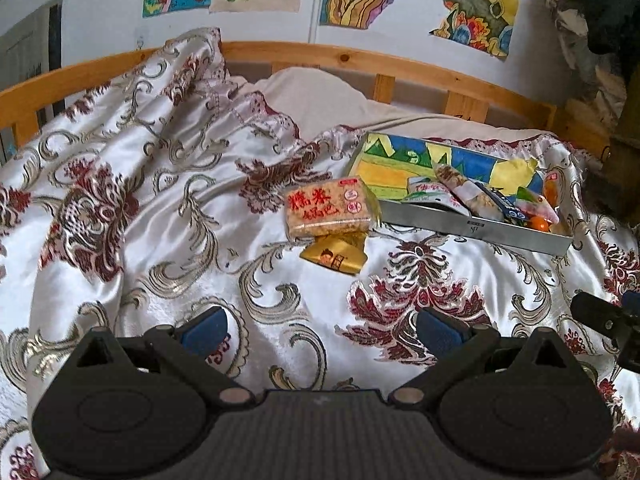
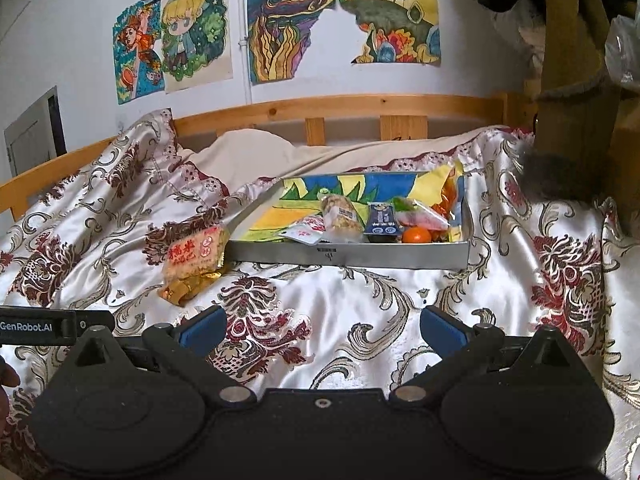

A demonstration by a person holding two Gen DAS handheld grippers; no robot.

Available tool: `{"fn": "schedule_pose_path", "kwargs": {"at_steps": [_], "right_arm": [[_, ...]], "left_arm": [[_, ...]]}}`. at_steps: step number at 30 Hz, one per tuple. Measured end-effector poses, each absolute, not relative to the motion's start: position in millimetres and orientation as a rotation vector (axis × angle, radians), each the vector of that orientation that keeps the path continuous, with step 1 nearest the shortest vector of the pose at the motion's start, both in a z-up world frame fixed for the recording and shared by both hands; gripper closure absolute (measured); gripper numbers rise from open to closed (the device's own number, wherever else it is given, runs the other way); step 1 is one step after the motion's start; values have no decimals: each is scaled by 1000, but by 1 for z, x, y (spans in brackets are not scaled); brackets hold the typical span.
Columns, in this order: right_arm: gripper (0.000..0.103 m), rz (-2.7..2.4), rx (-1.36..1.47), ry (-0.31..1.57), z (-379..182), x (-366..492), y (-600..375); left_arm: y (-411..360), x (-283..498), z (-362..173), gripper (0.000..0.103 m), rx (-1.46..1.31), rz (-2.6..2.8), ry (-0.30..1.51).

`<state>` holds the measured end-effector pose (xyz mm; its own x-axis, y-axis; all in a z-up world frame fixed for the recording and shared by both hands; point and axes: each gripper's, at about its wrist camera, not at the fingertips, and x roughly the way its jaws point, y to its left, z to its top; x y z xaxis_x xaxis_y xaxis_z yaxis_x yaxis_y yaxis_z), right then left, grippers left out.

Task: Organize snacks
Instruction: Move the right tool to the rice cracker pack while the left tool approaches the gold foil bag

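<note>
Two snacks outside tray (image 2: 348, 258): rice-cake pack (image 1: 330, 208) atop gold packet (image 1: 334, 256), touching tray's left end on bed. Left hand-held gripper (image 1: 320, 330) and right hand-held gripper (image 2: 320, 330) spread, empty, hovering near, likely for pickup.

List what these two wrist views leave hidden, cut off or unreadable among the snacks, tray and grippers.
- Gold packet, left wrist view: its upper part lies under the rice cracker pack.
- Snacks at the tray's right end, right wrist view: overlapping wrappers hide each other; the dark blue packet's print is too small to read.
- Orange fruit: the tray's front wall covers its lower part.
- Right gripper, left wrist view: cut off by the frame edge.
</note>
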<state>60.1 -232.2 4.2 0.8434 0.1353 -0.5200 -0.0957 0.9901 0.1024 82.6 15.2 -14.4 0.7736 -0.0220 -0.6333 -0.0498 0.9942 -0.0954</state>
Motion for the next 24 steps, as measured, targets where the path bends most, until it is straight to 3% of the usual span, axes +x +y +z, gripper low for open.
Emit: {"fn": "schedule_pose_path", "kwargs": {"at_steps": [10,24], "right_arm": [[1,107,92,583,-6,66,-234],[1,137,106,613,-8,82,-232]], "left_arm": [[15,87,-21,0,-121,27,700],[28,110,-24,0,-131,129,575]]}}
